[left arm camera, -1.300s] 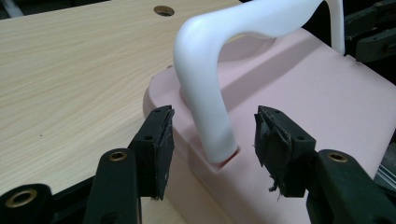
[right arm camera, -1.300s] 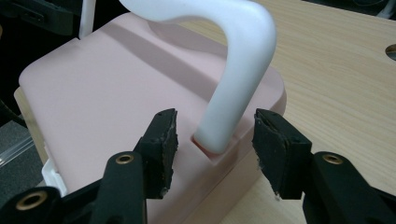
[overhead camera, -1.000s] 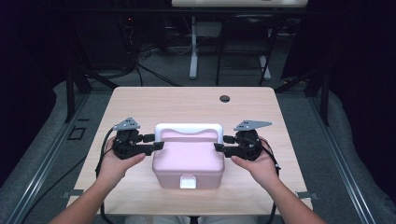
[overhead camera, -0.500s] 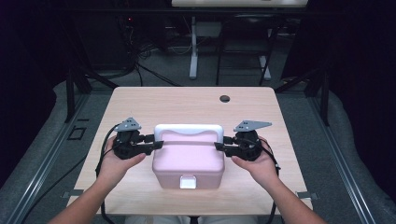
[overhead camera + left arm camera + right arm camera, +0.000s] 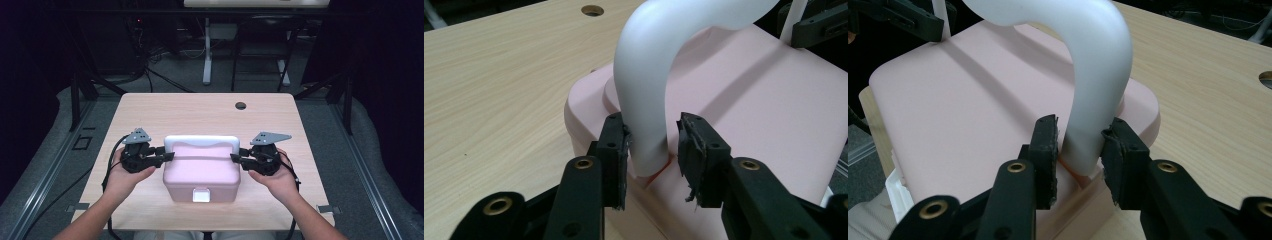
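On the pale wooden table [image 5: 150,115] in a dark room, both claws straddle the box's white handle [image 5: 202,141], unclamped.

The table [image 5: 150,115] was pale wood-grain, matt. The box [image 5: 202,172] looked smooth pink plastic, its handle [image 5: 649,75] glossy white; the pads [image 5: 691,150] were rough black.

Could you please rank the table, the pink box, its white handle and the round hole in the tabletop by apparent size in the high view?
1. Table
2. Pink box
3. White handle
4. Round hole, which lies farther from the camera.
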`<action>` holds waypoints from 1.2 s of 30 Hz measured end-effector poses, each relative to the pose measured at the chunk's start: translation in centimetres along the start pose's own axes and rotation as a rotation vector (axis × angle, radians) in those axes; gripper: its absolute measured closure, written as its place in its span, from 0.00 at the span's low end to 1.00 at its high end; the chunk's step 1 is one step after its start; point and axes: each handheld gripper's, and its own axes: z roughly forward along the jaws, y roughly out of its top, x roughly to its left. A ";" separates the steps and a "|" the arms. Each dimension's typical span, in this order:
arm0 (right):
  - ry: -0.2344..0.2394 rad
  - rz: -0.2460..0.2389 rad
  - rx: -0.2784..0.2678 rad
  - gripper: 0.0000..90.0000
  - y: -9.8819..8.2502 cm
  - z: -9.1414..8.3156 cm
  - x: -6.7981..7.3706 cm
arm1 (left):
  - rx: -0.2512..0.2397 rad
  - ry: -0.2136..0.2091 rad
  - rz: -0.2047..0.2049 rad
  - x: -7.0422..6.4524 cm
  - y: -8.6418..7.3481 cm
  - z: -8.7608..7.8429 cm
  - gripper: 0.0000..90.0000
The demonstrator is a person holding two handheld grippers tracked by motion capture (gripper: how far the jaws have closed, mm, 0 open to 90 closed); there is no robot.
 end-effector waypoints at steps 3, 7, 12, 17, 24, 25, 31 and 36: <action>-0.001 0.002 -0.006 0.79 -0.1 0.0 0.0 | 0.001 -0.004 -0.003 0.1 -0.1 0.0 0.76; 0.002 0.007 -0.007 0.81 -0.2 -0.1 0.0 | 0.003 0.000 -0.004 0.0 -0.1 -0.1 0.80; 0.001 0.004 -0.007 0.82 -0.2 -0.2 0.1 | 0.004 -0.002 -0.005 -0.1 -0.1 -0.2 0.82; 0.008 0.014 0.000 0.83 -0.3 -0.4 0.2 | 0.012 0.000 -0.004 -0.3 -0.1 -0.3 0.82; 0.012 0.014 0.016 0.83 -0.2 -0.6 0.4 | 0.028 -0.004 -0.010 -0.3 0.1 -0.3 0.82; 0.013 0.016 0.018 0.83 -0.2 -0.6 0.3 | 0.031 -0.003 -0.012 -0.3 0.2 -0.2 0.82; 0.025 0.035 0.016 0.83 0.1 -0.6 0.1 | 0.036 -0.013 -0.029 0.0 0.6 -0.3 0.82; 0.036 0.050 0.010 0.83 0.5 -0.8 -0.1 | 0.033 -0.021 -0.036 0.1 1.0 -0.6 0.82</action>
